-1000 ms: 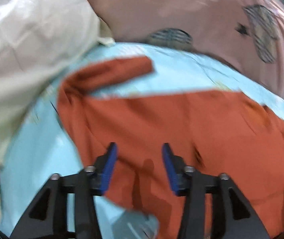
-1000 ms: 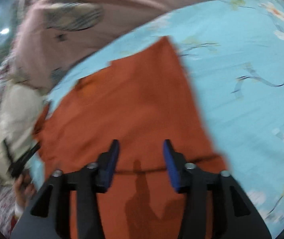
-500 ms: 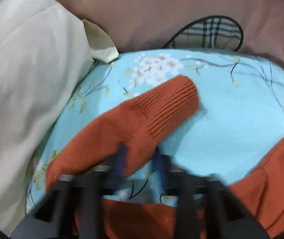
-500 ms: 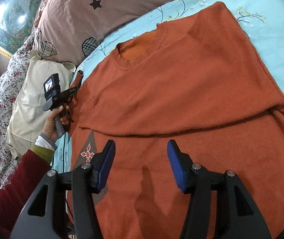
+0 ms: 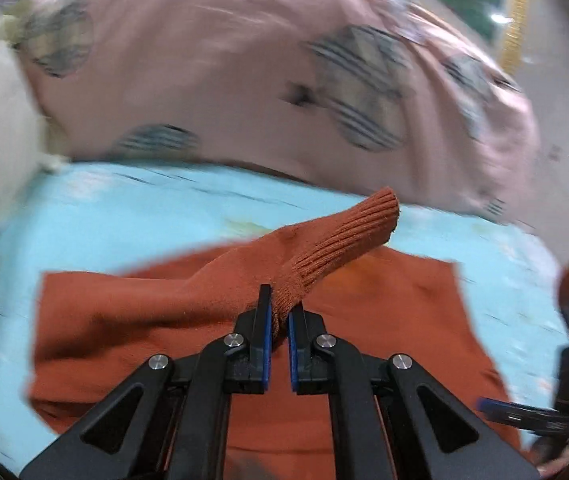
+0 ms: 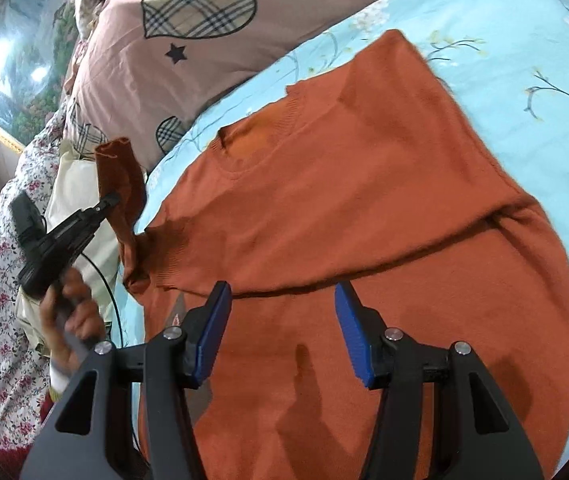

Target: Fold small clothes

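On the light-blue floral bedsheet (image 6: 516,40) an orange knit sweater (image 6: 344,208) lies flat, its neckline (image 6: 256,140) toward the pink pillow (image 6: 188,40) with plaid hearts. Its far sleeve is folded across the chest, leaving a long crease across the body. The other sleeve (image 5: 284,276) is off the bed: the left gripper (image 5: 279,312) has its blue pads closed almost together on the knit just behind the ribbed cuff (image 5: 364,220), which sticks up and forward past the fingertips, over the sweater's body.

Half a second ago that sleeve lay on the sheet, angled away from the body, with the left gripper blurred and low around it; a second ago the same jaws stood wide apart over the flat sweater. Now the sleeve is raised, and the left wrist view has swung from the cream pillow toward the pink one — the background is smeared with motion.

From the right wrist view the lift shows from the side: the person's left hand (image 6: 72,312) grips the black tool handle, and the sleeve hangs from its tip in a steep drape down to the shoulder seam, in front of the cream pillow (image 6: 72,184) and the floral quilt (image 6: 0,320).

The right gripper (image 6: 282,328) holds nothing — its jaws are spread wide and hover over the lower body of the sweater, much as in the previous two frames, with its shadow falling on the knit below.
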Available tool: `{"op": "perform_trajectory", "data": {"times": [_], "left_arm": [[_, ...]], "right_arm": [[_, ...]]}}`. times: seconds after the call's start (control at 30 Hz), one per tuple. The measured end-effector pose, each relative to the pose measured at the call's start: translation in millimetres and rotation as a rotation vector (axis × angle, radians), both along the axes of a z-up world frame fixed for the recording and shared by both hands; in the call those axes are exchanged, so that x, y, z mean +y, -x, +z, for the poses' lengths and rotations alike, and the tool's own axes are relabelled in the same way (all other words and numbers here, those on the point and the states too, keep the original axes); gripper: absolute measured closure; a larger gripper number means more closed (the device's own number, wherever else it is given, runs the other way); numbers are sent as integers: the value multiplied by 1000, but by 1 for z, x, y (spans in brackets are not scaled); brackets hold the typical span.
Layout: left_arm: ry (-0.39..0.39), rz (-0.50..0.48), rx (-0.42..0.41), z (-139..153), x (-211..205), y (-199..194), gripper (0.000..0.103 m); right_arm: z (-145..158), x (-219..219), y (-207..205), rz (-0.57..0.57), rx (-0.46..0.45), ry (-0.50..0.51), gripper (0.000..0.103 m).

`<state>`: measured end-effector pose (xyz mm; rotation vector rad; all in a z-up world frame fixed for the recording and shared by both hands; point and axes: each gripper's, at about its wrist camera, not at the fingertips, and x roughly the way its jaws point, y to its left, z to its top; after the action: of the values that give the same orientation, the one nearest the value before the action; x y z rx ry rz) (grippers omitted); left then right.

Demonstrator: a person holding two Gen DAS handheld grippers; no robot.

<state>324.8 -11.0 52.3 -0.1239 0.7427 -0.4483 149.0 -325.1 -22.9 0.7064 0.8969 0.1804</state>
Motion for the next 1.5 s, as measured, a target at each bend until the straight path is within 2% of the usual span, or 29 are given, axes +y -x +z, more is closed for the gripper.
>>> {"op": "perform_trajectory", "data": {"times": [0.13,0.23,0.33,0.37,0.43,0.5,0.57,0.67,0.77,0.9,0.93,1.0,1.03,1.07,1.1,1.13,1.3,1.37,1.43,1.5], "left_arm": [[10,-116,60,-30,-83,28,98],[-50,-161,95,-65,-132,35,98],[-112,-172,152,-95,-154,32,96],[-125,-172,179,-103,-158,32,90],[-118,-170,209,-112,-153,30,84],[-90,-179,214,-112,-142,39,62],[-71,-175,189,-104,-124,54,57],[-97,-127,148,-92,-96,78,45],[-122,-33,126,-85,-51,92,45],[-211,201,104,-83,22,106,45],[-226,277,121,-86,44,106,45],[-221,364,167,-94,70,101,44],[-210,408,207,-101,84,96,44],[-195,428,231,-104,92,92,44],[-179,436,245,-106,99,90,44],[-170,442,250,-107,101,85,44],[-193,423,222,-105,86,67,46],[-190,426,217,-107,84,66,48],[-191,429,207,-107,81,70,48],[-187,411,199,-106,81,74,50]], "right_arm": [[1,-14,9,-42,-1,11,48],[-2,-26,13,-69,6,7,48],[-7,-35,12,-78,22,-5,48],[-9,-36,11,-81,25,-6,48],[-12,-37,7,-80,32,-2,48],[-13,-38,2,-80,33,-3,48],[-14,-38,-5,-80,29,2,48],[-13,-35,-19,-66,19,1,48],[-14,-30,-37,-33,15,34,48],[-24,-25,-65,-8,42,68,48],[-28,-23,-72,3,51,68,48],[-31,-16,-82,30,44,76,50],[-30,-8,-87,57,32,91,56],[-28,-4,-90,72,32,94,81],[-23,0,-91,86,28,85,96],[-16,0,-90,83,12,79,96],[59,-27,-46,-6,-213,64,101],[62,-43,-38,-49,-198,111,102],[47,-57,-37,-84,-130,152,102],[23,-71,-40,-110,-44,148,103]]}}
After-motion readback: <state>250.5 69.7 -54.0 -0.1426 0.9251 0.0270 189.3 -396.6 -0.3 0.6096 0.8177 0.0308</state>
